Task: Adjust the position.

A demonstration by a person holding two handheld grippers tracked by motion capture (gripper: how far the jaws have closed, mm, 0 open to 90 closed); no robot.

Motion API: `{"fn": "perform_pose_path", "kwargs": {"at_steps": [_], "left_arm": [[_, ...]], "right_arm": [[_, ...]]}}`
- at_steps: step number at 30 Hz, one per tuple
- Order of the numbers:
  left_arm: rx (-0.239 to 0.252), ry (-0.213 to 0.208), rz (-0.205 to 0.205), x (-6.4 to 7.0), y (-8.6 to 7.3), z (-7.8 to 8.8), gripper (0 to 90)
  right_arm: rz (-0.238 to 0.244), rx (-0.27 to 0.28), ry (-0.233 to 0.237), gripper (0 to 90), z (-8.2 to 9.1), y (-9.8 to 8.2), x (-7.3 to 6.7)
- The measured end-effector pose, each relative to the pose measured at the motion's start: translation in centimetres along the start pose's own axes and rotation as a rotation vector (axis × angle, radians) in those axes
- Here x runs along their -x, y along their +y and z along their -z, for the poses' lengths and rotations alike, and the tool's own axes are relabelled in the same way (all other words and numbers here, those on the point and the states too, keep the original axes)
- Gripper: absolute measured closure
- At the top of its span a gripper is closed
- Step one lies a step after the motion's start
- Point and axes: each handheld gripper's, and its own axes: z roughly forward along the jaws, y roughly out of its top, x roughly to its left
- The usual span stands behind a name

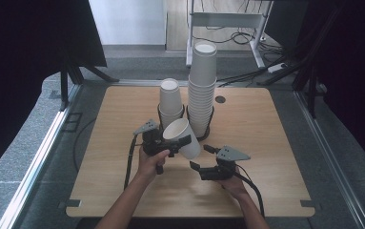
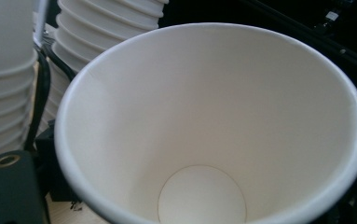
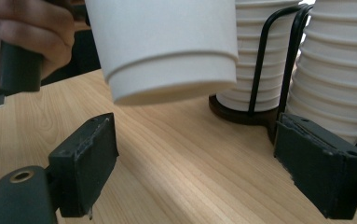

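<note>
Left tongs [image 1: 182, 141] grasp a single white paper cup [image 1: 182, 137] by its wall, holding it tilted above the tabletop [image 1: 266, 143], mouth toward the left tongs' camera and base toward the right tongs [image 1: 203, 157]. Right tongs rest low on the tabletop, jaws spread wide and empty, the cup's base [image 3: 167, 88] hanging just above and ahead of them, presumably placed to receive or steady it. Beyond both tongs stand two stacks of cups in black wire holders: a short stack [image 1: 170, 102] and a tall stack [image 1: 202, 86], side by side, likely the cup's source or destination. No brand, label or writing is legible on any cup.
</note>
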Motion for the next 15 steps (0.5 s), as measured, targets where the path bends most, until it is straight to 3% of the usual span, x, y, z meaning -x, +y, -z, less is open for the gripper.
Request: {"fn": "perform_pose_path", "kwargs": {"at_steps": [15], "left_arm": [[0.024, 0.094, -0.071, -0.5, 0.3, 2.6, 12.5]], "right_arm": [[0.011, -0.052, 0.004, 13.5, -0.5, -0.7, -0.2]]}}
